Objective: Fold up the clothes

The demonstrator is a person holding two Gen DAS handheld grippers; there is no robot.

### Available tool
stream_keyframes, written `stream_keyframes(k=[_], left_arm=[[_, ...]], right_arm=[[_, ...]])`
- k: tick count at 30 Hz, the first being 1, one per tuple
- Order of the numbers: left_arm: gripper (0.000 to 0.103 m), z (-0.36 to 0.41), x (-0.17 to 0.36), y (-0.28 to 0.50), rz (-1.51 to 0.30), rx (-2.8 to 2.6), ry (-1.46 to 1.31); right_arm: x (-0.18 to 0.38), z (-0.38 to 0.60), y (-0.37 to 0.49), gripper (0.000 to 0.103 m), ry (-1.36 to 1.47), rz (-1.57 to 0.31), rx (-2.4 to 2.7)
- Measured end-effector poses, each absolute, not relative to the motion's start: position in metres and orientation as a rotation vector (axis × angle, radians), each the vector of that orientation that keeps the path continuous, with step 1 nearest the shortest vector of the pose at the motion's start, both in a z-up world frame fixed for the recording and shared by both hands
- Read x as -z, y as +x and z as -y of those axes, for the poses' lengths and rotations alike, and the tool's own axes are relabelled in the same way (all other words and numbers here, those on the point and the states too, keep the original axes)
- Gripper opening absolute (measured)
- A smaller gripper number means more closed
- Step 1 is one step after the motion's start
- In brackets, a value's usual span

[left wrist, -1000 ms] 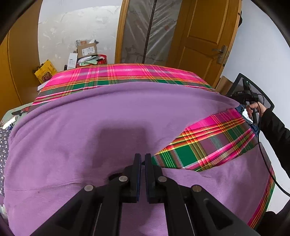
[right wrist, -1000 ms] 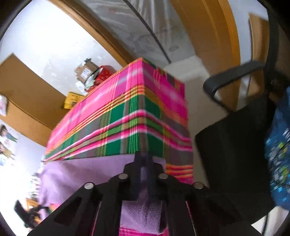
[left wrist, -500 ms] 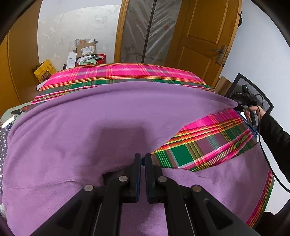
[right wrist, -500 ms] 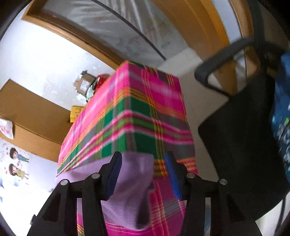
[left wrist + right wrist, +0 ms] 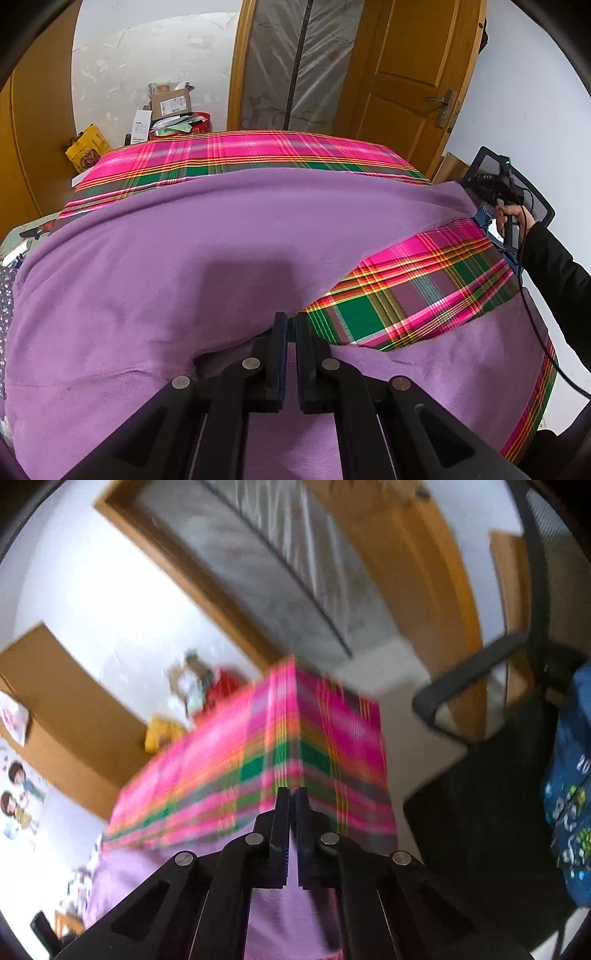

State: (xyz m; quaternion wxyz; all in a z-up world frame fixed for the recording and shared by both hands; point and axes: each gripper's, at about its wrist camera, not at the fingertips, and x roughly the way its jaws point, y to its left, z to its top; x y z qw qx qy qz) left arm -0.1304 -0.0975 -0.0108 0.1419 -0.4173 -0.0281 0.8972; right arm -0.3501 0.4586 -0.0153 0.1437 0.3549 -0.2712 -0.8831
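Observation:
A large purple garment (image 5: 184, 258) lies spread over a table with a pink and green plaid cloth (image 5: 258, 151). My left gripper (image 5: 290, 321) points down at the fork where two purple parts meet. It is shut, and the cloth bunches around its tips. At the far right a hand holds my right gripper (image 5: 466, 186), and the garment's far corner is drawn up to it. In the blurred right wrist view the right gripper (image 5: 293, 794) is shut, with purple cloth (image 5: 280, 904) showing between and below its fingers (image 5: 282, 812).
A black mesh chair (image 5: 480, 812) stands right of the table, with a blue printed cloth (image 5: 572, 794) on it. A person's dark sleeve (image 5: 554, 277) reaches in from the right. Cardboard boxes (image 5: 170, 103) and a yellow bag (image 5: 86, 147) sit behind the table, near a wooden door (image 5: 406, 74).
My right gripper opened around the purple corner, then shut on it again and tilted upward. The garment's far right corner is drawn further right. The left gripper kept still.

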Motion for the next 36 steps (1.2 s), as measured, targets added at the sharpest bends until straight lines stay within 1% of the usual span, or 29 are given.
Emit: stream_keyframes(k=[1, 5, 6, 7, 8, 9, 12, 15, 16, 17, 19, 21, 27, 29, 30, 31, 33, 36], left_arm=[[0.003, 0.098, 0.011, -0.131, 0.085, -2.59, -1.206], [0.003, 0.099, 0.013, -0.131, 0.099, -2.589, -1.204], [0.003, 0.099, 0.013, -0.131, 0.101, -2.587, -1.203], [0.003, 0.099, 0.014, -0.131, 0.103, -2.585, -1.203], [0.003, 0.098, 0.015, -0.13, 0.103, -2.582, -1.204], [0.003, 0.097, 0.015, -0.13, 0.101, -2.579, -1.206], [0.003, 0.095, 0.016, -0.13, 0.099, -2.576, -1.208], [0.003, 0.094, 0.014, -0.129, 0.1, -2.577, -1.204], [0.003, 0.094, 0.014, -0.129, 0.1, -2.578, -1.204], [0.003, 0.094, 0.014, -0.128, 0.099, -2.579, -1.204], [0.003, 0.094, 0.015, -0.128, 0.099, -2.579, -1.207], [0.003, 0.094, 0.015, -0.128, 0.099, -2.578, -1.211], [0.003, 0.092, 0.015, -0.128, 0.102, -2.574, -1.209], [0.003, 0.092, 0.014, -0.127, 0.102, -2.576, -1.203], [0.003, 0.092, 0.014, -0.126, 0.101, -2.577, -1.199], [0.003, 0.092, 0.013, -0.126, 0.101, -2.578, -1.196], [0.003, 0.094, 0.012, -0.123, 0.106, -2.584, -1.188], [0.003, 0.1, 0.012, -0.121, 0.131, -2.593, -1.182]], right_arm=[[0.011, -0.463, -0.349, 0.003, 0.974, 0.808, 2.57], [0.016, -0.474, -0.354, 0.009, 1.013, 0.875, 2.568], [0.021, -0.476, -0.353, 0.018, 1.037, 0.89, 2.553], [0.025, -0.478, -0.353, 0.038, 1.061, 0.907, 2.535], [0.032, -0.478, -0.352, 0.047, 1.087, 0.933, 2.498], [0.039, -0.477, -0.353, 0.053, 1.116, 0.944, 2.463], [0.056, -0.469, -0.355, 0.053, 1.2, 0.954, 2.357], [0.065, -0.454, -0.362, 0.053, 1.287, 0.879, 2.292], [0.065, -0.449, -0.363, 0.051, 1.303, 0.851, 2.288], [0.065, -0.445, -0.364, 0.046, 1.315, 0.821, 2.285], [0.058, -0.44, -0.363, 0.018, 1.288, 0.764, 2.331], [0.05, -0.436, -0.363, 0.007, 1.252, 0.718, 2.387], [0.026, -0.426, -0.366, 0.007, 1.144, 0.596, 2.538], [0.022, -0.421, -0.369, 0.01, 1.133, 0.573, 2.598], [0.02, -0.423, -0.37, 0.013, 1.156, 0.569, 2.616], [0.024, -0.426, -0.372, 0.023, 1.209, 0.587, 2.628], [0.03, -0.436, -0.369, 0.034, 1.253, 0.669, 2.621], [0.037, -0.456, -0.353, 0.036, 1.253, 0.827, 2.616]])
